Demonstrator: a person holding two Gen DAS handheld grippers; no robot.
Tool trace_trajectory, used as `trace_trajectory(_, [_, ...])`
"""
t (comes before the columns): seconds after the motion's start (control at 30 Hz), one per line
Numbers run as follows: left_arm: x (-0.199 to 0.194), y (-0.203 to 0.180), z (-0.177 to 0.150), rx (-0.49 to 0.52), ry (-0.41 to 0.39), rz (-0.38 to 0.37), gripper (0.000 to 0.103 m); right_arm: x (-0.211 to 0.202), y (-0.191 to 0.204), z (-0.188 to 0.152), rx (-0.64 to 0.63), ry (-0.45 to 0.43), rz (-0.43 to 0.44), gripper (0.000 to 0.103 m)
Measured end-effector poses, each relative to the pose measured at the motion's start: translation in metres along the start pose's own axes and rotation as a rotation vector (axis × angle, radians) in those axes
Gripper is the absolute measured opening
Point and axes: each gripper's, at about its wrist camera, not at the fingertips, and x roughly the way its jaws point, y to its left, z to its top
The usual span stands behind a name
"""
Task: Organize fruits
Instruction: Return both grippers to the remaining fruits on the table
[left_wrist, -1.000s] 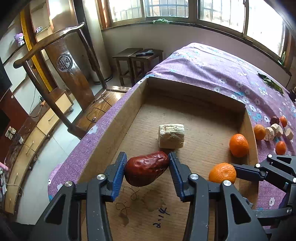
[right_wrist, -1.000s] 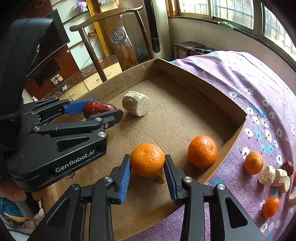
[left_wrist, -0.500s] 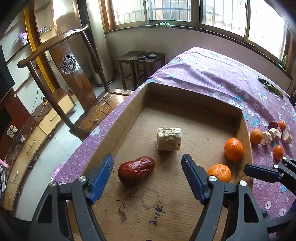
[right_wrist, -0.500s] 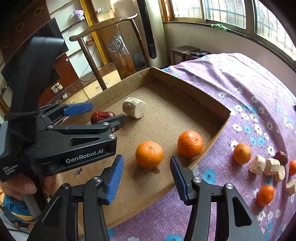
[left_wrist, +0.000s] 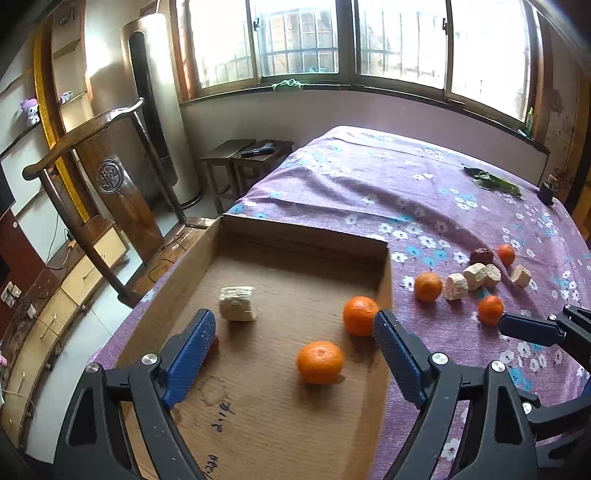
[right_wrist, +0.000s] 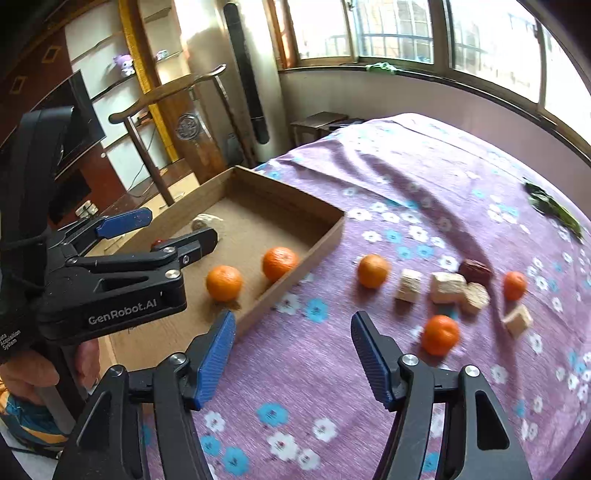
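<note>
Both drops done. Left claw (left_wrist: 295, 354) opening, empty; the red date (left_wrist: 214, 341) it pinched a second ago lies in the cardboard box (left_wrist: 303, 230). Right claw (right_wrist: 293, 354) opening, empty, its orange (right_wrist: 224, 283) boxed. Loose fruit on the bed (right_wrist: 406, 166) next.

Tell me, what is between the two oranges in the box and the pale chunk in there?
Nothing: in the left wrist view only bare cardboard floor lies between the two oranges and the pale chunk.
</note>
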Motion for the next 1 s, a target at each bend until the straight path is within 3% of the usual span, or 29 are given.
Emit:
trace_trajectory(0.37, [-0.005,-0.069,-0.005,0.093,0.003,-0.104,0.087,-0.037,-0.051,-0.032,0.107,-0.017,-0.082,0.073])
trace_trajectory(0.57, [0.011,-0.089,-0.009,0.102,0.075,-0.205,0.087,-0.042,-0.082,-0.048,0.165,-0.014,-0.105,0.073])
trace_trajectory(0.77, [0.024,-0.096,-0.010,0.101,0.105,-0.215,0.087,-0.033,-0.095,-0.047,0.173,-0.016,-0.123,0.073])
trace_trajectory(1.0, [0.034,-0.086,-0.002,0.104,0.101,-0.170,0.087,0.002,-0.097,-0.029,0.127,0.022,-0.125,0.071])
